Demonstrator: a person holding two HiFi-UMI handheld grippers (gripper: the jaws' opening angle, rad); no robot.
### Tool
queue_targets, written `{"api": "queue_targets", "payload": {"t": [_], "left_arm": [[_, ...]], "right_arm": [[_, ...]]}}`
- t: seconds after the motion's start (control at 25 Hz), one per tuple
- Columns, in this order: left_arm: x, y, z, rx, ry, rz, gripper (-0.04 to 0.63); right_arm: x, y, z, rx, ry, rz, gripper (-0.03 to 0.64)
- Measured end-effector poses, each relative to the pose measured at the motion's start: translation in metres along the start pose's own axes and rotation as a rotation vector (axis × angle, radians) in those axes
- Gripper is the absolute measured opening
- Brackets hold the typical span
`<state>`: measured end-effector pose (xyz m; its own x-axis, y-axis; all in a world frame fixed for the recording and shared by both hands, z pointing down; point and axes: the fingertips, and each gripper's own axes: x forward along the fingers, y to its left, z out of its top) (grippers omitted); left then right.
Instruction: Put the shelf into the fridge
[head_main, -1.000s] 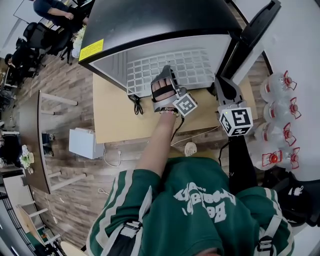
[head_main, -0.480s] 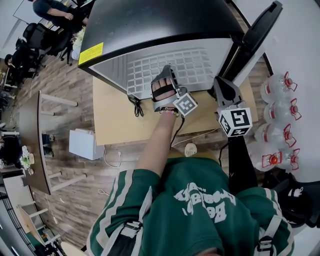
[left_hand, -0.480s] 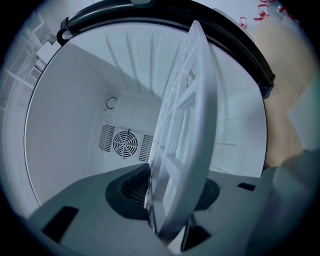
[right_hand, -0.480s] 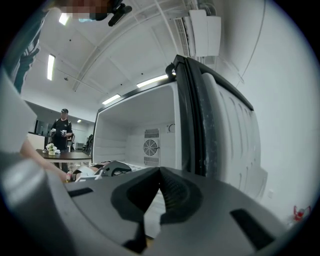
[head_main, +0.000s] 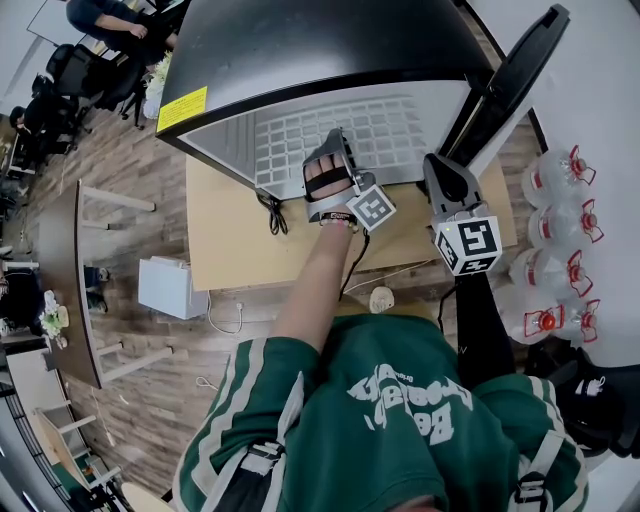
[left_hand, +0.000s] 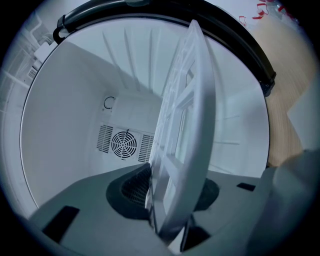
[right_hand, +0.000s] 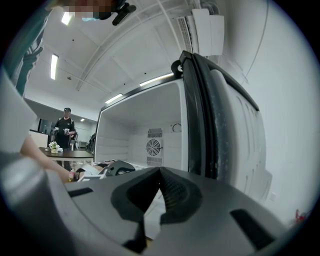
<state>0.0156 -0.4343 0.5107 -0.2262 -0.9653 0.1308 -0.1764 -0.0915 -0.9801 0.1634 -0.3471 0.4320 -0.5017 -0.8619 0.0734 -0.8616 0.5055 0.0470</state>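
Left claw (left_hand: 172, 192), jaws just tighter, on shelf (left_hand: 192, 100)

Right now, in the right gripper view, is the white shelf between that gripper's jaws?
No: the right gripper shows its jaws together with nothing between them, facing the open fridge.

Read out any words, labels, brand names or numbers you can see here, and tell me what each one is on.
No text here can be read for certain.
yellow label on the fridge top edge: print too small to read.
white lettering on the person's green sweatshirt: upside down and creased, not legible.
marker cubes: black square patterns only, no words.
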Motion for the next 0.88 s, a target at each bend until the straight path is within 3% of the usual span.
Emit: {"api": "queue_targets", "payload": {"t": [0.88], "left_arm": [[0.0060, 0.0095, 0.0049, 0.057, -0.018, 0.052, 0.111]], "right_arm": [[-0.0009, 0.0103, 0.0029, -0.001, -0.008, 0.019, 0.004]]}}
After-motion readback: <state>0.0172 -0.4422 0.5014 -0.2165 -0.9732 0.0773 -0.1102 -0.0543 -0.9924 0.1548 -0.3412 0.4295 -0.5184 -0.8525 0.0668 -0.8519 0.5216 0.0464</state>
